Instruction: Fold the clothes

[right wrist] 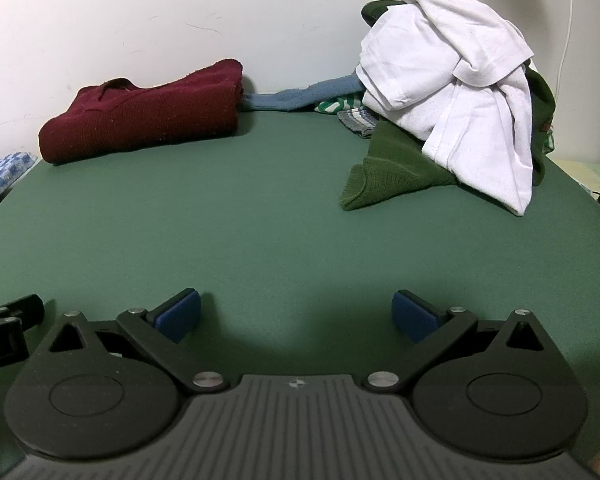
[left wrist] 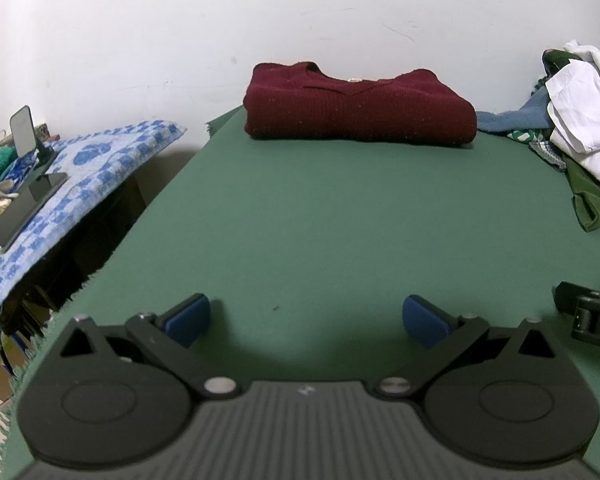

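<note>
A folded maroon sweater [left wrist: 356,104] [right wrist: 148,110] lies at the far edge of the green table [left wrist: 320,220] [right wrist: 240,220], against the wall. At the far right a heap of unfolded clothes has a white garment [right wrist: 456,84] [left wrist: 584,116] on top, a dark green knit [right wrist: 396,168] under it and a blue piece [right wrist: 300,98] at the back. My left gripper [left wrist: 306,320] hovers over the near table edge, open, nothing between its blue pads. My right gripper [right wrist: 296,314] sits beside it, open and empty. Each gripper's black body shows at the other view's side edge.
A side surface with a blue patterned cloth [left wrist: 96,168] stands left of the table, carrying a phone on a stand [left wrist: 24,132] and a flat tablet [left wrist: 24,208]. A dark gap separates it from the table. A white wall runs behind. A cable [right wrist: 566,36] hangs at far right.
</note>
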